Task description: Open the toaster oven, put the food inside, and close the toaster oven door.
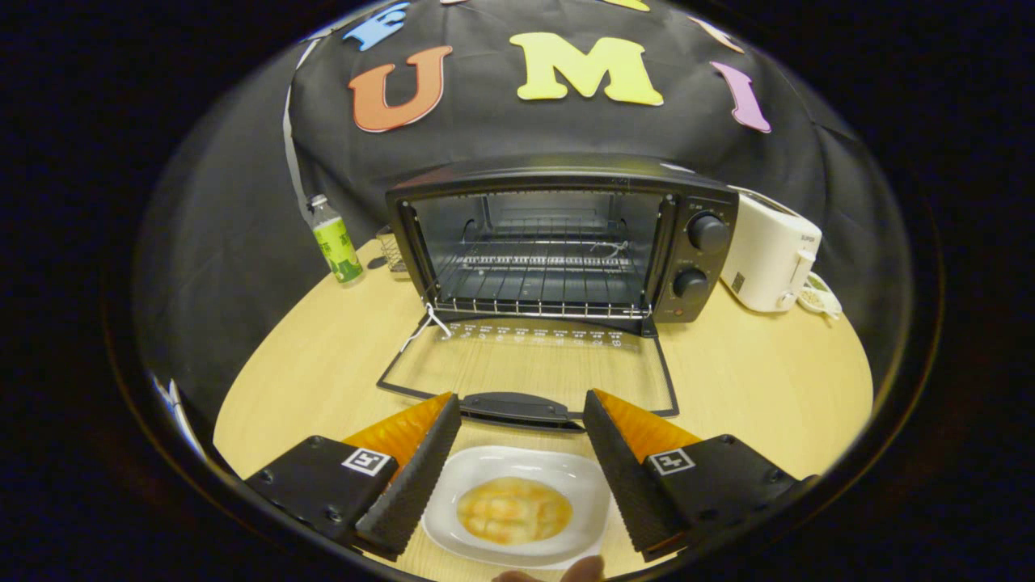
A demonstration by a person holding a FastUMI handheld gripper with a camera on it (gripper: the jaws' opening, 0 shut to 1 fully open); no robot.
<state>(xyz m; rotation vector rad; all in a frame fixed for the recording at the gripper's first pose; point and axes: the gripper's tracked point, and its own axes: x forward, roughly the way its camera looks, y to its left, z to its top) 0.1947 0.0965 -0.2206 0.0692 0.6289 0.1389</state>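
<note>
1. A round, pale wood-grain table (752, 388) carries everything on view in the booth, with bare top to either side of the oven.
2. A black toaster oven with two round knobs (566, 242) stands at the back of the table, its glass door with a dark handle (525, 376) dropped flat toward the gripper, so the opening step looks done. The wire rack (542, 279) inside is bare.
3. A white pop-up toaster (768, 255) sits just beside the oven on the knob side; a clear bottle with a green label (335, 241) stands on the other side.
4. A white rectangular plate (517, 505) holding a pale yellow bun (513, 509) rests on the table short of the door handle, directly between the fingers.
5. The gripper (521, 449) hangs over the plate with its jaws spread wide, one finger on each side of the plate; whether either touches the rim cannot be told.
6. Judged from this, the food is yet to be gripped and loaded, and the door is yet to be closed.
</note>
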